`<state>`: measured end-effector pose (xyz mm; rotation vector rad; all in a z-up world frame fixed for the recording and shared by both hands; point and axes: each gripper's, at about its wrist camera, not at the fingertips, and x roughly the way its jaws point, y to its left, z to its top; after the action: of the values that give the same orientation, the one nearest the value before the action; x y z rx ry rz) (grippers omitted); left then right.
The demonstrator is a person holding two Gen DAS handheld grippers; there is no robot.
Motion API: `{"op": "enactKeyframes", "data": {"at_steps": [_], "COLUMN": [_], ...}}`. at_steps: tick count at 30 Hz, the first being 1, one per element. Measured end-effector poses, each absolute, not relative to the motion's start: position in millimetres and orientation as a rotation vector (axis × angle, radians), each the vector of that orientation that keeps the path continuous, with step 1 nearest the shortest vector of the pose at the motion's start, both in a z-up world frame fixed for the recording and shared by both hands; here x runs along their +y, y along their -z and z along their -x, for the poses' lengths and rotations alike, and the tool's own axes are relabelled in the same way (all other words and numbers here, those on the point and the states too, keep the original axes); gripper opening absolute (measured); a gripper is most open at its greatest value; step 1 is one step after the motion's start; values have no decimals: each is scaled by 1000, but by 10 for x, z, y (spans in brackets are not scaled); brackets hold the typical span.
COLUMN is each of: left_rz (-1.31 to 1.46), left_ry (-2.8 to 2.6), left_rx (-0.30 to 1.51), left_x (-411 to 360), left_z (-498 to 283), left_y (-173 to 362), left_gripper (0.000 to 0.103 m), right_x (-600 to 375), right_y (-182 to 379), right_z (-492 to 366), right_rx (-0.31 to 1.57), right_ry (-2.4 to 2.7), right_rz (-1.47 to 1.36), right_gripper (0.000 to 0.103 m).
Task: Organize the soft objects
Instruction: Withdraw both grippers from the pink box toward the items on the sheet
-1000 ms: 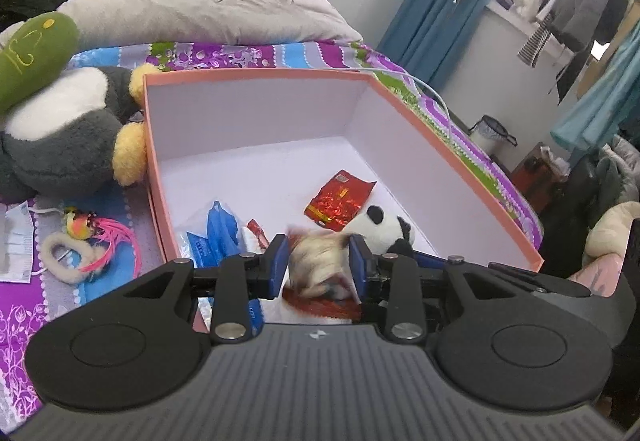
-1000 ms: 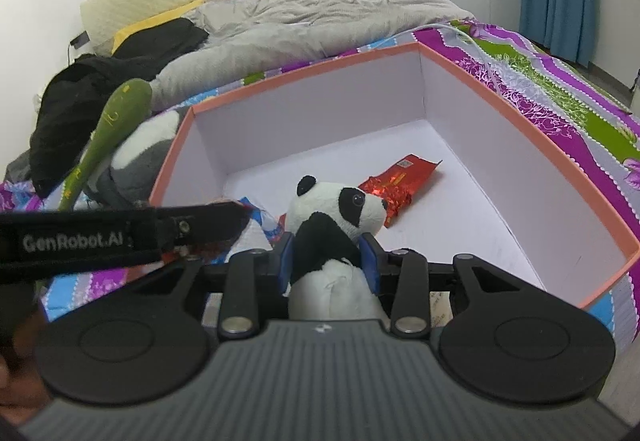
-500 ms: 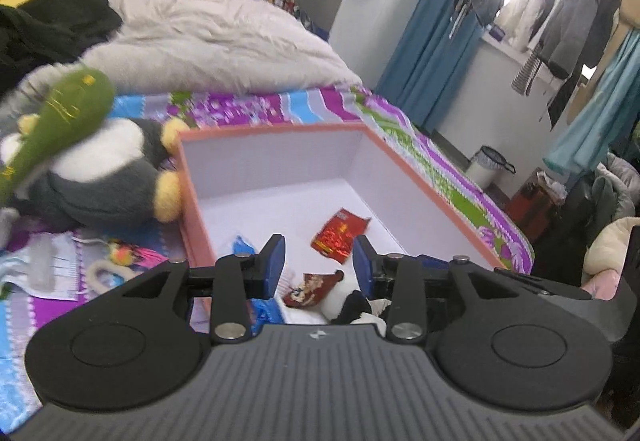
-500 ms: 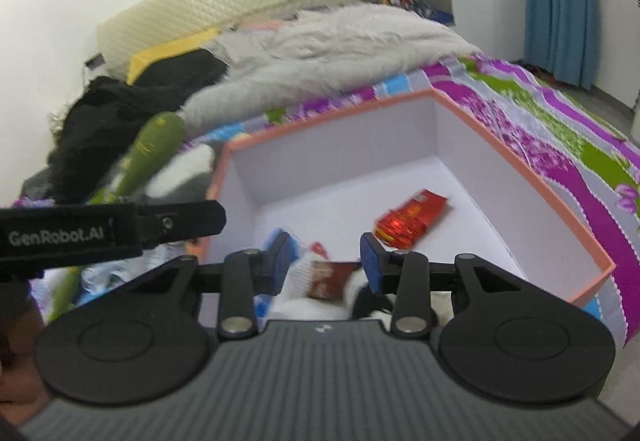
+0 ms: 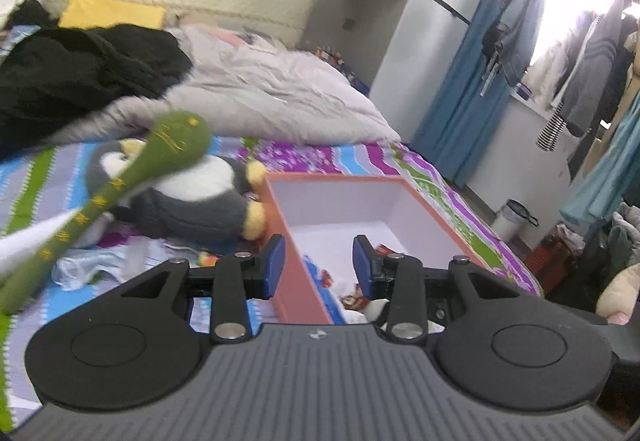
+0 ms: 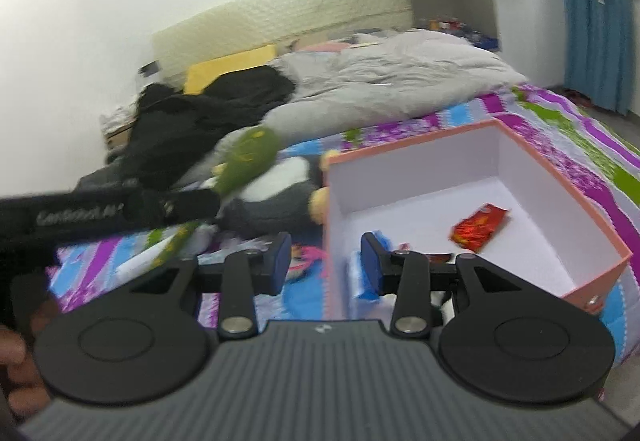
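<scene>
two grippers, left gripper (image 5: 319, 261) and right gripper (image 6: 326, 260), fingers spread, nothing pinched, above orange box (image 6: 532, 161); red packet (image 6: 479, 227) inside.

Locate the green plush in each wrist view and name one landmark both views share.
Left wrist: green plush at left, head at mid-height, body running down to the left edge, lying over the penguin plush.
Right wrist: green plush left of centre, blurred, above the penguin plush.
Shared landmark: the pink box, right of the plush in both.
</scene>
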<state>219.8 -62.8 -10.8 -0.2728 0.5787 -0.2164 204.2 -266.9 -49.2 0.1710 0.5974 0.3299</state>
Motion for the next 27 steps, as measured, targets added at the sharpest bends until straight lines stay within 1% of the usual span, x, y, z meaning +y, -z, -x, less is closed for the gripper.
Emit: {"op": "enactKeyframes", "data": {"at_steps": [7, 14, 27], "left_rz": [281, 282, 332], "left_ry": [160, 112, 61], "left_rx": [544, 549, 619], "left_x": [-300, -76, 211], "left_z": [-1857, -1537, -1134], "left_y": [-31, -17, 366], "left_gripper": [43, 43, 43], "right_x": [-2472, -2307, -1970], "right_y": [369, 340, 552], "right_z": [-1833, -1623, -1296], "right_rx": [590, 597, 670], "right_ry": [-385, -419, -477], "right_rz": [-156, -162, -134], "right_gripper": [41, 42, 41]}}
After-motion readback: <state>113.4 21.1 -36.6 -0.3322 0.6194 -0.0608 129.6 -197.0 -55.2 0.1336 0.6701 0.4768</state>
